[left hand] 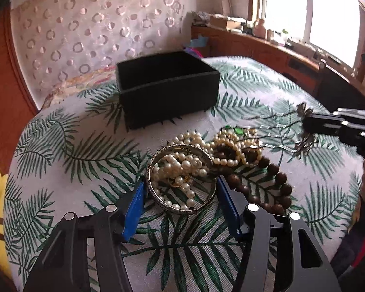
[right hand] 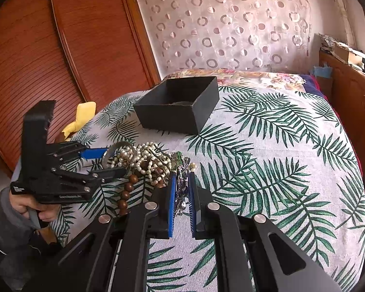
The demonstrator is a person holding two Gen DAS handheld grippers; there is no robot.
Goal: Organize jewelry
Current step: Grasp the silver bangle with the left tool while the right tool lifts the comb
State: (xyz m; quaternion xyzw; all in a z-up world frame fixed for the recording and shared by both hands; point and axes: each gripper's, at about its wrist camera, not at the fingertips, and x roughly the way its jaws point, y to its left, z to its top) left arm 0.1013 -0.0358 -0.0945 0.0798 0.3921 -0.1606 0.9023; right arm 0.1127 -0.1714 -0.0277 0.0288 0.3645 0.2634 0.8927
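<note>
A tangled pile of jewelry lies on the palm-leaf bedcover (left hand: 68, 150): pearl strands (left hand: 182, 163), a brown wooden bead bracelet (left hand: 279, 177) and a green stone (left hand: 238, 130). A silver bangle (left hand: 177, 210) rests over the pearls. My left gripper (left hand: 180, 180) brackets it, and both blue pads touch its sides. My right gripper (right hand: 182, 175) is shut on the flowery ends of several silver hairpins (right hand: 182, 194). In the left wrist view it (left hand: 306, 124) sits right of the pile, the hairpins (left hand: 275, 115) reaching left. An open black box (left hand: 168, 85) stands beyond the pile.
A yellow cloth (right hand: 82, 116) lies at the bed's left edge by a wooden wardrobe (right hand: 60, 60). A hand (right hand: 36, 209) holds the left gripper (right hand: 114, 160). A flowered pillow (right hand: 255, 77) lies behind the box (right hand: 180, 104). A cluttered wooden sideboard (left hand: 267, 48) runs under the window.
</note>
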